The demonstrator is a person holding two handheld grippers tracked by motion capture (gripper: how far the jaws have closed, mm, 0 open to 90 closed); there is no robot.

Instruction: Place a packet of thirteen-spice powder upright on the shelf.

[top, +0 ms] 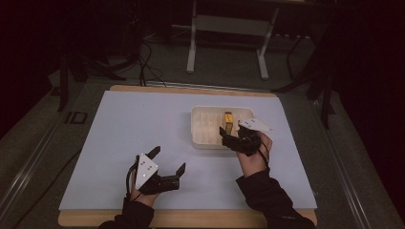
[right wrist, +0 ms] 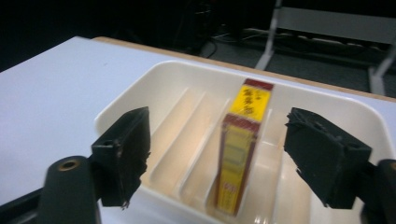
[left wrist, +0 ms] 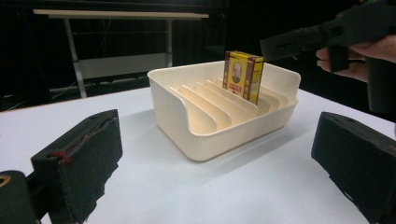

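The right gripper (top: 228, 131) stands spread, clear of the yellow box (right wrist: 240, 144) upright in the slotted tray (left wrist: 173, 112). Lifting it straight off would probably avoid tipping the box; the left gripper (top: 168, 160) rests open

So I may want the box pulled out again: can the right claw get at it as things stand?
Probably yes: the right claw is open just above the upright box in the tray, nothing between.

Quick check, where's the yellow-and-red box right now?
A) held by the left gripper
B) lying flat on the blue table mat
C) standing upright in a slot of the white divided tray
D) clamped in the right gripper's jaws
C: the yellow-and-red box stands upright between dividers of the white divided tray, and the right gripper has its jaws spread clear on either side of it.
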